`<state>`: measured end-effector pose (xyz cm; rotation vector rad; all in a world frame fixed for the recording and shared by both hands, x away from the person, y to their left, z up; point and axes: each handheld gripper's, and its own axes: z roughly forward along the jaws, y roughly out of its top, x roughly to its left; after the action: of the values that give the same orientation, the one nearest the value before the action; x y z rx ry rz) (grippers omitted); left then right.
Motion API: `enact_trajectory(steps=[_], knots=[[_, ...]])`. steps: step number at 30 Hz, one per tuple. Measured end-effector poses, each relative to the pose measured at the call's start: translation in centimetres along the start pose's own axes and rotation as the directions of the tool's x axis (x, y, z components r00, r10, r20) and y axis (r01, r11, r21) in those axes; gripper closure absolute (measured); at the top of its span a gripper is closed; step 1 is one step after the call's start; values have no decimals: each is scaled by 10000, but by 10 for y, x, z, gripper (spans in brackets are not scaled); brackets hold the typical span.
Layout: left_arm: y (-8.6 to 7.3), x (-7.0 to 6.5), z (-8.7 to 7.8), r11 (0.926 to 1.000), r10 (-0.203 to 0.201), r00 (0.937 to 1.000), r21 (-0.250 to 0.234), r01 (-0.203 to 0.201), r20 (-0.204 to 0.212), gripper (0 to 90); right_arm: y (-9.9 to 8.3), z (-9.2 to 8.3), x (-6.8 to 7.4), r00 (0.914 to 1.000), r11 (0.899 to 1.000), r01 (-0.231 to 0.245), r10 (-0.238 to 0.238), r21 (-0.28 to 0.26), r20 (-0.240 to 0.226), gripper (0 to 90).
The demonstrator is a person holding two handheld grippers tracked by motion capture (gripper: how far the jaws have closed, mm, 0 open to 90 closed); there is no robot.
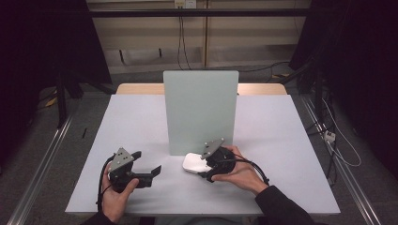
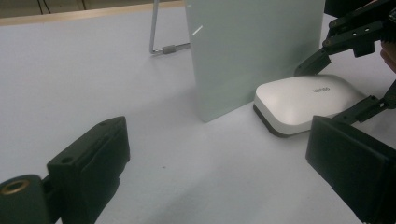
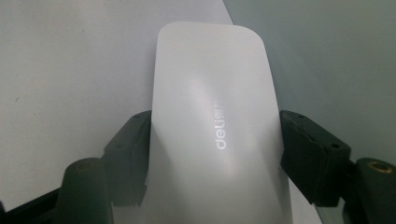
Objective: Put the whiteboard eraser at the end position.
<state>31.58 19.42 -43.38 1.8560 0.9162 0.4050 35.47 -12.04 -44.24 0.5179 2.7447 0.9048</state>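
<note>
My right gripper [image 1: 204, 165] sits around the white mouse [image 1: 195, 163] at lower centre of the high view, just before the upright panel [image 1: 201, 110]; whether its pads still press I cannot tell. My left gripper [image 1: 149, 168] gapes empty. A slack hold could let the smooth shell slide.

White table [image 1: 141, 122]: upright panel [image 1: 201, 110], white mouse [image 1: 195, 162].

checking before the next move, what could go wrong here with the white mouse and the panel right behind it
The right claw straddles the smooth, rounded mouse; a loose hold there may let it slip out. The standing panel sits close beside the mouse, so a lift or swing could knock it over.
</note>
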Motion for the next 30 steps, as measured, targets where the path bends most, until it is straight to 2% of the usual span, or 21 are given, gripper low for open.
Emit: enact_trajectory(steps=[4,9,12,20,25,30], knots=[[0,0,0,10000,28,10000,18,-28,-24,61,0,-1,-1,9998,9998,-189,189,-88,-60,255],[0,0,1,10000,25,10000,9,-25,9,60,-1,-2,-2,9991,9989,-412,410,-222,-75,165],[0,1,1,10000,57,10000,28,-57,26,60,0,-4,-2,9985,9981,-518,523,-346,131,93],[-1,1,-1,10000,46,10000,-25,-46,-9,61,0,-11,-1,9967,9963,-521,562,-682,592,93],[-1,0,-2,10000,27,10000,-23,-27,43,61,0,-13,-2,9917,9902,-966,1044,-1012,753,95],[0,0,-1,10000,78,10000,-39,-78,34,61,0,-19,-4,9815,9797,-1405,1568,-1428,1097,92]])
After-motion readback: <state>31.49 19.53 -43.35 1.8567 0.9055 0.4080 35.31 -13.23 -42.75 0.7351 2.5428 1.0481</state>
